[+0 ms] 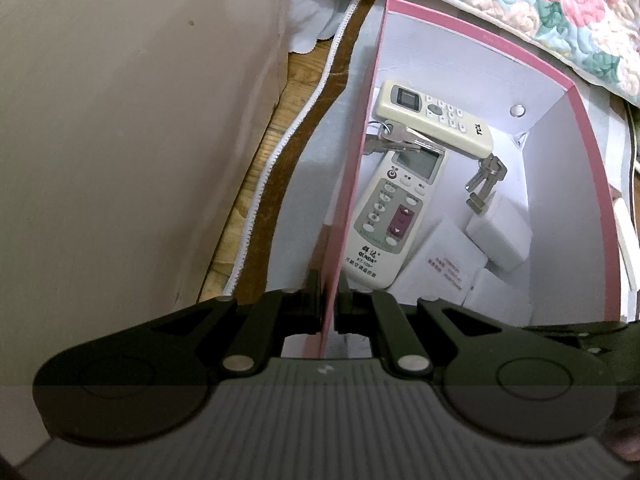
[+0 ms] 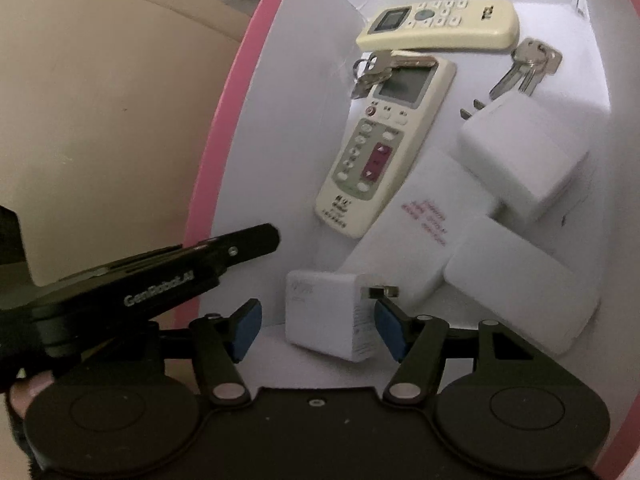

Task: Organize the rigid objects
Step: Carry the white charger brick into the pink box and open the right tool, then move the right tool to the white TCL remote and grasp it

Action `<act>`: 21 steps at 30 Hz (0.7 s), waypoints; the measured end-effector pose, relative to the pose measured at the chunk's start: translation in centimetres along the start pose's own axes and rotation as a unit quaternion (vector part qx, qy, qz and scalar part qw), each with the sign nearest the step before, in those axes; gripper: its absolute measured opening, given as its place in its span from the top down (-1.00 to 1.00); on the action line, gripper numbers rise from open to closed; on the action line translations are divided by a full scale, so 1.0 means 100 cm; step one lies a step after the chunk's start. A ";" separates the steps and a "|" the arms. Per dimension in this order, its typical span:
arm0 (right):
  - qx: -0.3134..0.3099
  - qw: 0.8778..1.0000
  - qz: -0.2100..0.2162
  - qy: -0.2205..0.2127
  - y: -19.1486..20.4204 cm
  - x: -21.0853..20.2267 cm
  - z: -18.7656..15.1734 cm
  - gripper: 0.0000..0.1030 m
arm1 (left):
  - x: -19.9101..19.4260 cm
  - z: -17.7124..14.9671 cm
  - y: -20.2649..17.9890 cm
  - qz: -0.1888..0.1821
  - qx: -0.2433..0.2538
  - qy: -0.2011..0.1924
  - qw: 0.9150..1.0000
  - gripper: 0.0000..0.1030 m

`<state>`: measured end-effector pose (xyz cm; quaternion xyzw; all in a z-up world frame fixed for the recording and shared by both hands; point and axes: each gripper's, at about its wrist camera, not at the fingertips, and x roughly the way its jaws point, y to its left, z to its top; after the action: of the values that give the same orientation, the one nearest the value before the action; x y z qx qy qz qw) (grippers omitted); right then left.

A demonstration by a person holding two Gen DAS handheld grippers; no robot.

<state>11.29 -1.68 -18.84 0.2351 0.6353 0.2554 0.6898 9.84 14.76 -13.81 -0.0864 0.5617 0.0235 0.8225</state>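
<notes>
A pink box (image 1: 532,65) with white inner walls (image 2: 280,120) holds two cream remotes (image 1: 384,216) (image 2: 436,24), two key bunches (image 1: 486,178) (image 2: 528,66) and several white chargers and power blocks (image 2: 524,152). My left gripper (image 1: 330,300) is shut on the box's near left wall. My right gripper (image 2: 318,320) is open inside the box, its blue pads (image 2: 246,328) on either side of a small white plug charger (image 2: 328,312) without touching it. The left gripper also shows in the right wrist view (image 2: 240,244).
A floral quilt (image 1: 560,8) lies behind the box. A beige surface (image 1: 120,120) is to the left. A brown strip with a white zipper (image 1: 296,128) and wooden flooring (image 1: 256,184) run beside the box.
</notes>
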 end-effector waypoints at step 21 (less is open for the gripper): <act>-0.202 0.944 -0.201 -0.164 -0.053 -0.211 -0.048 -0.43 | -0.004 -0.002 -0.008 0.021 0.010 -0.005 1.000 0.89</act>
<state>5.48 -19.44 -6.69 -0.0032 0.4824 0.1922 0.8546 9.60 13.97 -13.47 -0.0660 0.5592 0.0359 0.8256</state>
